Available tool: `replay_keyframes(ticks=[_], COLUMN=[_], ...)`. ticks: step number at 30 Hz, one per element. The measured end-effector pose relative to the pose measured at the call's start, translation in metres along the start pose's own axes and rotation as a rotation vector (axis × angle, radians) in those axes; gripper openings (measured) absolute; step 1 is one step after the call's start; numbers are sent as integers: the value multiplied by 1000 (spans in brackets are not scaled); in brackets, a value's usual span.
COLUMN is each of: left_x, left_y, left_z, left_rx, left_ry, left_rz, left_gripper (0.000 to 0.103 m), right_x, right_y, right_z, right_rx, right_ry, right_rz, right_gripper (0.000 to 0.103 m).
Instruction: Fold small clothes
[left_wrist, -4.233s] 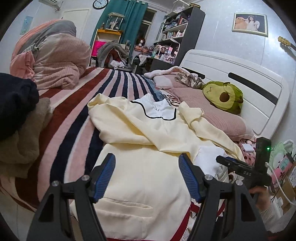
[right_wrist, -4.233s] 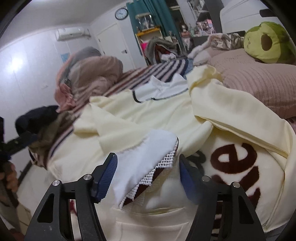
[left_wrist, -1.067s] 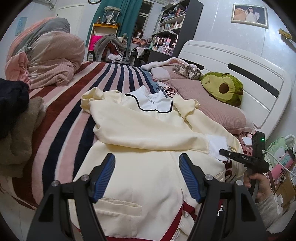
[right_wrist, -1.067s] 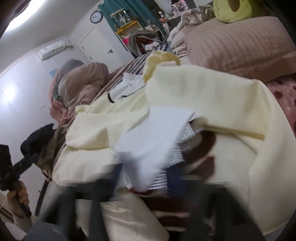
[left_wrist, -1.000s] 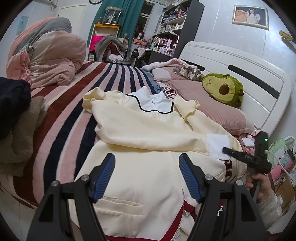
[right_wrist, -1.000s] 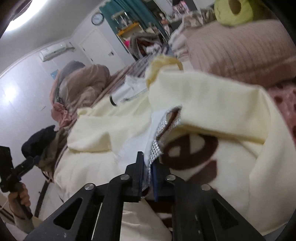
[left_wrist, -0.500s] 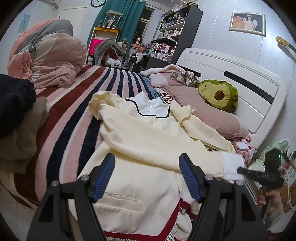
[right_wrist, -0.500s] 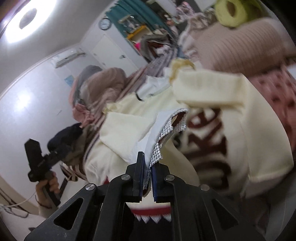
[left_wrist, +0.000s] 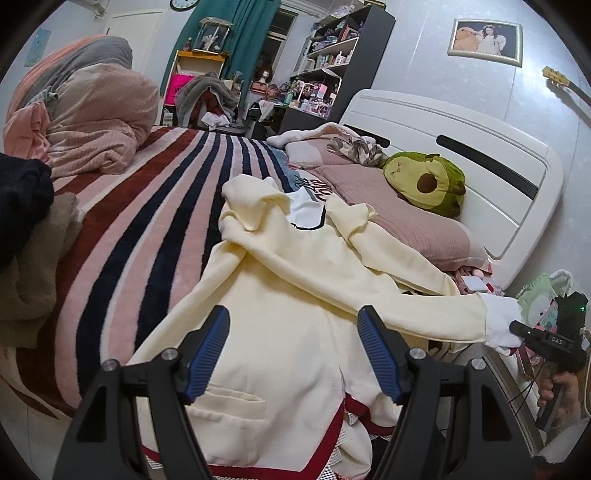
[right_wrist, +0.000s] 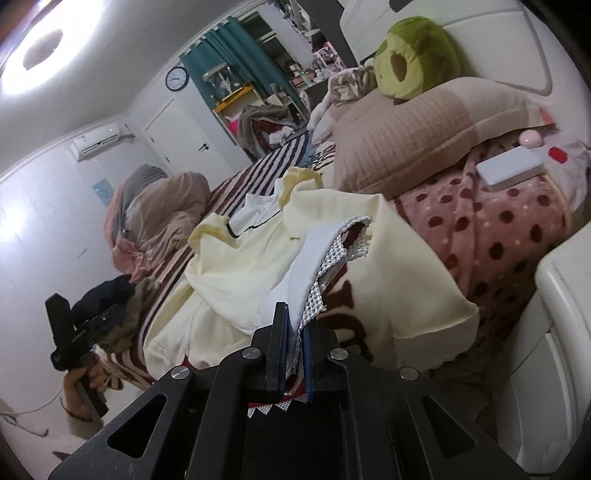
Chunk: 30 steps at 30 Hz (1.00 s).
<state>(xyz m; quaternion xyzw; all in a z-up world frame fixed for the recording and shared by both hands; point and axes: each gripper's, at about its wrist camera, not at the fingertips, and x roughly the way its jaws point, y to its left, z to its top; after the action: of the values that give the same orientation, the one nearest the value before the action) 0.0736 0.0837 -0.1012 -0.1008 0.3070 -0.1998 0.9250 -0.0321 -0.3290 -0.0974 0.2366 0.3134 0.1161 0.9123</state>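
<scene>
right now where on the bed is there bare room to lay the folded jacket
The striped blanket lies bare between the cream jacket and the pink duvet heap. It is crowded by the pillow with the avocado plush, and at the dark clothes pile on the left edge.

A lived-in home bedroom: a bed (left_wrist: 155, 206) with white headboard (left_wrist: 461, 147), pillow (left_wrist: 406, 229), cluttered shelves (left_wrist: 332, 62), wall clock (right_wrist: 176, 79).

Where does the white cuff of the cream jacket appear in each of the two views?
Left wrist: cuff at right edge, pinched by the right hand-held gripper.
Right wrist: cuff at centre, running up from the shut tips.
Shared landmark: avocado plush.
</scene>
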Motion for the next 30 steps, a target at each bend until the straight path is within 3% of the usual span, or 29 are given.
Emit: replay_keyframes(ticks=[9,12,14,18,26,30], left_x=[6,10,13,10,-1,2], left_y=[-2,-3,-3,0,14,26], left_z=[1,0,-1,0,7,10], left_rx=[5,0,-7,6,25,29], left_ry=[13,11,14,11,-34,-43], left_rz=[-4,-22,-27,-19,16,39], left_gripper=[68,68,68,68,68,68], right_x=[-34,-32,-15,20,105,157], right_y=[12,17,13,30,103,132], right_z=[1,0,-1,14,63,73], right_rx=[-35,-86,-56,-116,-258,-330], right_ry=[-35,-21,19,27,62,108], right_rz=[7,-26,7,88,277,282], right_gripper=[2,2,2,2,2,2])
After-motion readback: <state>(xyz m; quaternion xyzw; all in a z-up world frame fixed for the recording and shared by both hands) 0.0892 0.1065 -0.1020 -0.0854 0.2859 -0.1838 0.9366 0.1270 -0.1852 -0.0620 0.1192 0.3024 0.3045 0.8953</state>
